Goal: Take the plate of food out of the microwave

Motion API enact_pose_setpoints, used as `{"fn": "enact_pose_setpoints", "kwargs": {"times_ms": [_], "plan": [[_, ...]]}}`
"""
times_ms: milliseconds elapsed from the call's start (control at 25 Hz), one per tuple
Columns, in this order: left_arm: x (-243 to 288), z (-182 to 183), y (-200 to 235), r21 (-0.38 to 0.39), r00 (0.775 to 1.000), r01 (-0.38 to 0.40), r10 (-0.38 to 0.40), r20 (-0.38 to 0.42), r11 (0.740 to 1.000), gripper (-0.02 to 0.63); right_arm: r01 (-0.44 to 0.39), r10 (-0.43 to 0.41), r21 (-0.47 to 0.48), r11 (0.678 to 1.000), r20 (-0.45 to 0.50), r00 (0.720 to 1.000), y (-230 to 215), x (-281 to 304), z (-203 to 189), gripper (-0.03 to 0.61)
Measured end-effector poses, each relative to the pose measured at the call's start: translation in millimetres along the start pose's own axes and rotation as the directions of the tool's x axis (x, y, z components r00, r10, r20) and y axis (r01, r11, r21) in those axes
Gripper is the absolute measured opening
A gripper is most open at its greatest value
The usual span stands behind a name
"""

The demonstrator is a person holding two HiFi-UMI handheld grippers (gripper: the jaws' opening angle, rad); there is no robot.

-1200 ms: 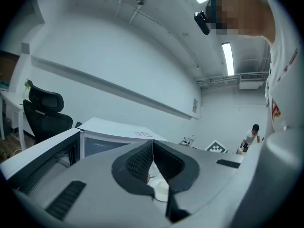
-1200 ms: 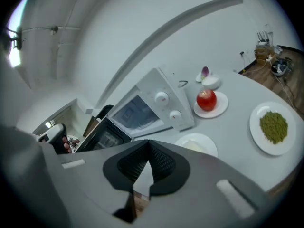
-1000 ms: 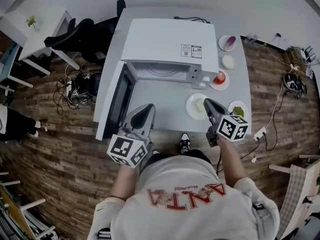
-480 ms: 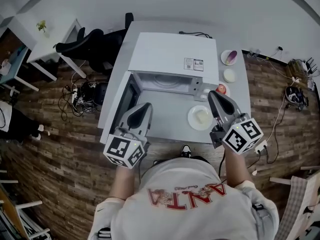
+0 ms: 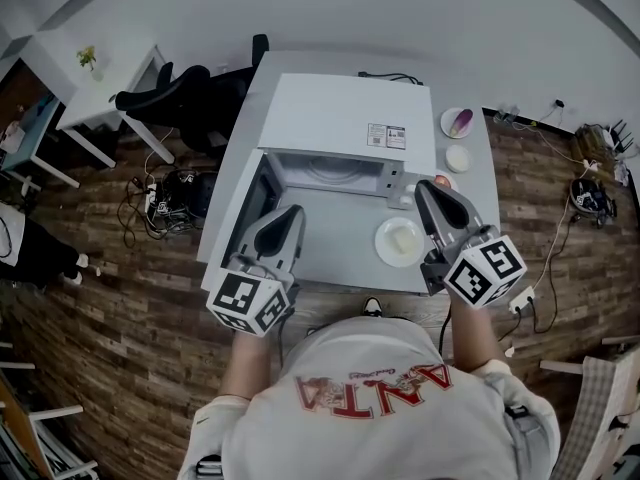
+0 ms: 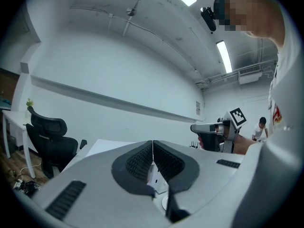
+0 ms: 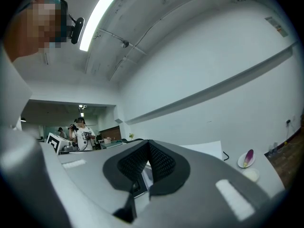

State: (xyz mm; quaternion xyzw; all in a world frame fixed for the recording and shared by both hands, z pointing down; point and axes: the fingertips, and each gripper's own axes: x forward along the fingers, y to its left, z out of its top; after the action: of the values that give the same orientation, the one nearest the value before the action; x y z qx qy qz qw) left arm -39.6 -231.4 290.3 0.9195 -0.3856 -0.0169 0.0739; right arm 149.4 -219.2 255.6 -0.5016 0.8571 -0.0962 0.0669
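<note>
Since the plate lies flat on the table, in front of the open microwave and clear of its cavity, removal appears complete. The left gripper and right gripper are both closed tight, holding nothing. At most, the door needs a sideways push shut. The plate is round and faces up, with no long axis.

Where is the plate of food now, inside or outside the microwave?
Outside: the plate sits on the table before the open microwave.
</note>
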Motion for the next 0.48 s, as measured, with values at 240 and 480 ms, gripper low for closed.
{"fn": "enact_pose_setpoints", "kwargs": {"times_ms": [240,480], "plan": [[0.9,-2.3,0.2,-0.006,1.0,0.002,-0.002,-0.003,1.0,0.011,0.006,-0.006,-0.016,1.0,0.002,1.0,0.2,1.8,0.5,0.002],[3.1,-3.0,0.3,-0.008,1.0,0.004,-0.004,-0.004,1.0,0.01,0.01,-0.01,0.002,1.0,0.011,1.0,-1.7,5.0,-0.5,0.002]]}}
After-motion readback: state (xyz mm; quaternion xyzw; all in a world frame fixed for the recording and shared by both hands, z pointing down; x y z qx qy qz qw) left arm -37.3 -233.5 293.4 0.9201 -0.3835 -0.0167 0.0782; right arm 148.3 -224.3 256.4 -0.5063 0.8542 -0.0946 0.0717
